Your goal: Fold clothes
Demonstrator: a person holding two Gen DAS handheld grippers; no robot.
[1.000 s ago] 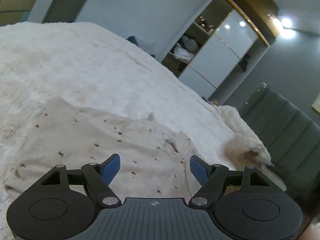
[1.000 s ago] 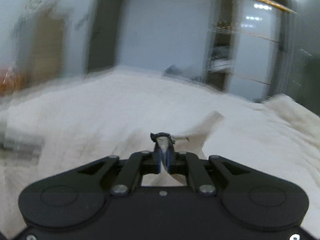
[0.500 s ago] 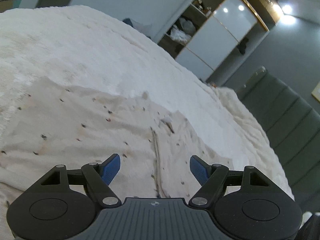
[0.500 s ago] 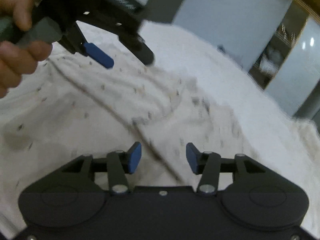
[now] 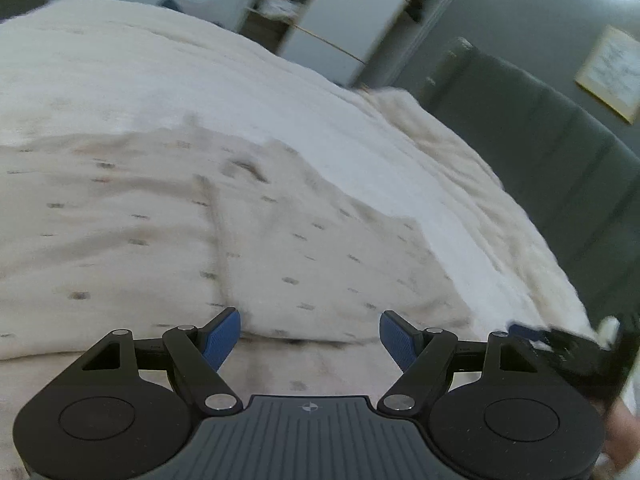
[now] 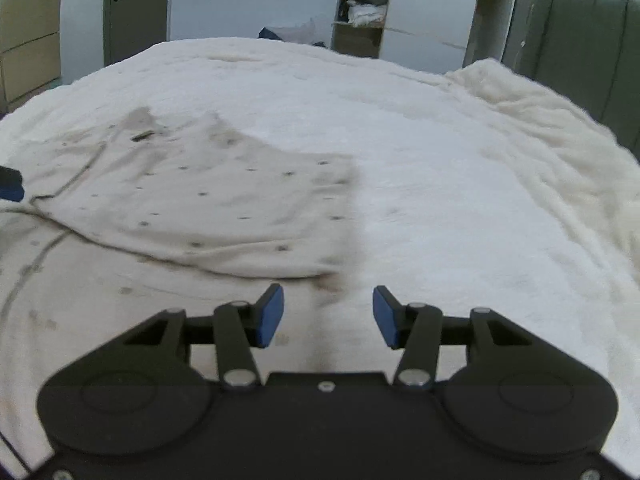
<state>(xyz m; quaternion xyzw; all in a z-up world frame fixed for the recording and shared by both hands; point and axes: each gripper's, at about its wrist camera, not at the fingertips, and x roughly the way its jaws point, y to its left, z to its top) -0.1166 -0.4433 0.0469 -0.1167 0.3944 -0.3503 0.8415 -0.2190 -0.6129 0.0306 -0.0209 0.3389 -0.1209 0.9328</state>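
A cream garment with small dark dots [image 5: 168,232] lies spread on the bed, with one part folded over the rest; the fold edge runs across the near side [image 6: 224,208]. My left gripper [image 5: 310,338] is open and empty, low over the near fold edge. My right gripper [image 6: 328,314] is open and empty, just above the garment's right edge. The right gripper's dark body shows at the lower right of the left wrist view [image 5: 568,356]. A blue pad of the left gripper peeks in at the left edge of the right wrist view [image 6: 10,188].
A fluffy white blanket [image 6: 460,168] covers the bed. A grey padded headboard [image 5: 560,152] stands at the right. An open wardrobe with shelves [image 6: 362,8] and a door [image 6: 134,4] are at the back wall.
My right gripper let go of the garment and opened, then drew back to the garment's right edge. My left gripper stayed open and shifted toward the near fold edge.
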